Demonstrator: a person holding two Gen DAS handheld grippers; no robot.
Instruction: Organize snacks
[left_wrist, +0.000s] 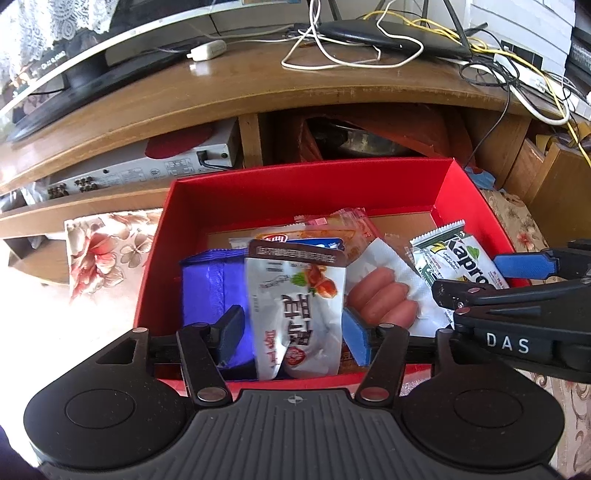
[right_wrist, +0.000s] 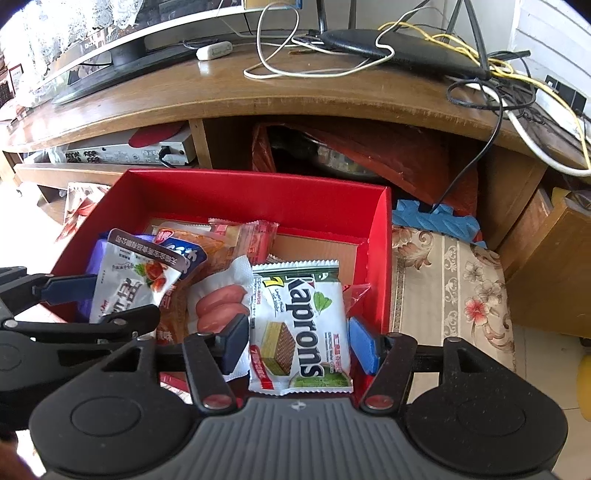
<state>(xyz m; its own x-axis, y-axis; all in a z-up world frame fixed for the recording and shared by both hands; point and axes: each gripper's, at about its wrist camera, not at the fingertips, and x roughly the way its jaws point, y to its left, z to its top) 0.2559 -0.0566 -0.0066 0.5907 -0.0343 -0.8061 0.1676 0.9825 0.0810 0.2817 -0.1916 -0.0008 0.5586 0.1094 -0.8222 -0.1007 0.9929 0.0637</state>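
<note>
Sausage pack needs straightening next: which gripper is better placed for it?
Either could, marginally the left gripper: the sausage pack lies beside its right finger. The right gripper straddles the Kaprons wafer pack.

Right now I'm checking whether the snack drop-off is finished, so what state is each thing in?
Red cardboard box: open-topped, holding snacks.
White-and-green Kaprons wafer packet: sealed, lying in the box between the right tool pads, not pinched.
White foil snack pouch: sealed, leaning in the box between the left tool pads, not pinched.
Pink sausages pack: sealed, lying in the box.
</note>
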